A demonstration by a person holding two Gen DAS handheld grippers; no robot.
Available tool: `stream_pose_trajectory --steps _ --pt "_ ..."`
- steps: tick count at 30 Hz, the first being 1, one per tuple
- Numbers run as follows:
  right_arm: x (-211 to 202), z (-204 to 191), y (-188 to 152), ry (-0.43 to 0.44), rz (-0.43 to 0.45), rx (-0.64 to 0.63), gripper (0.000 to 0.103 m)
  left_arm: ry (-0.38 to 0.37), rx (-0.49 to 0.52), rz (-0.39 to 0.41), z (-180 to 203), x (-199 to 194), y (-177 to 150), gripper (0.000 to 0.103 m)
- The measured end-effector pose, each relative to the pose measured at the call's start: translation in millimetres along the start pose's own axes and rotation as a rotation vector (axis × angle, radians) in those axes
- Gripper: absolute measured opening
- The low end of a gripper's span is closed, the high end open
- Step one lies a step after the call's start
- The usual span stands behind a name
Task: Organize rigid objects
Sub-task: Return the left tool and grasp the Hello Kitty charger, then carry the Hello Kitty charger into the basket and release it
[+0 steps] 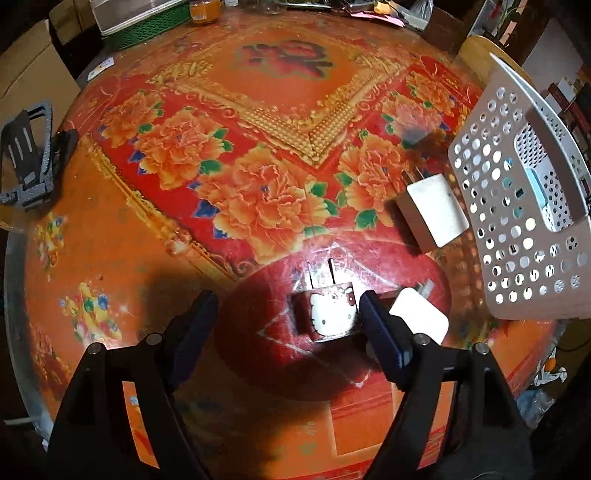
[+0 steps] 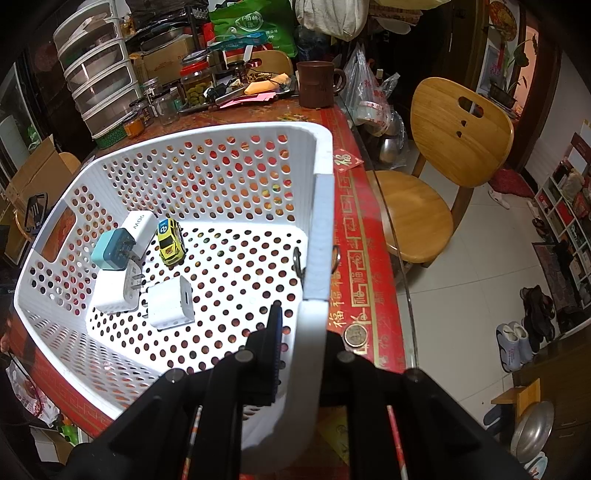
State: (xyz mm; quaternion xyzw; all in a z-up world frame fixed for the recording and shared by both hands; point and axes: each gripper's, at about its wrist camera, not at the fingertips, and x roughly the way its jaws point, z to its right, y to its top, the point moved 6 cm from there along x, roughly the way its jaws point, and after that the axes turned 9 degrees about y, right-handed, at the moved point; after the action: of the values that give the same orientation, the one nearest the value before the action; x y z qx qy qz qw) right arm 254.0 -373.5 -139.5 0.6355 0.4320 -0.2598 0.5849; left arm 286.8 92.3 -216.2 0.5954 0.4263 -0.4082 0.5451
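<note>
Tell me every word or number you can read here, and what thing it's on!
"MOS", or so it reads from this side: white charger in the basket.
"2": roof of the yellow toy car.
"福", repeated in gold: border of the red tablecloth.
"福": small red paper slip.
Green bag: print too small to read.
Kitty-face charger: a picture, no words.
</note>
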Motion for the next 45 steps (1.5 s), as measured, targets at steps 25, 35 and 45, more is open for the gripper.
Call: stream_pose_trajectory --steps 25,35,45 --pt "0.6 -1.6 0.9 0.003 0.000 -0.001 0.012 -0.062 0.146 0.235 77.8 -132.7 46.2 0.026" --pt "2.3 -1.3 0.6 0.008 0.000 0.001 0.012 -0.132 0.424 0.118 231.7 -131.0 60.8 0.026" --pt "3.0 -1.0 0.1 0.009 0.000 0.001 0.012 -0.118 0.511 -0.023 271.7 -70.6 44.2 0.026"
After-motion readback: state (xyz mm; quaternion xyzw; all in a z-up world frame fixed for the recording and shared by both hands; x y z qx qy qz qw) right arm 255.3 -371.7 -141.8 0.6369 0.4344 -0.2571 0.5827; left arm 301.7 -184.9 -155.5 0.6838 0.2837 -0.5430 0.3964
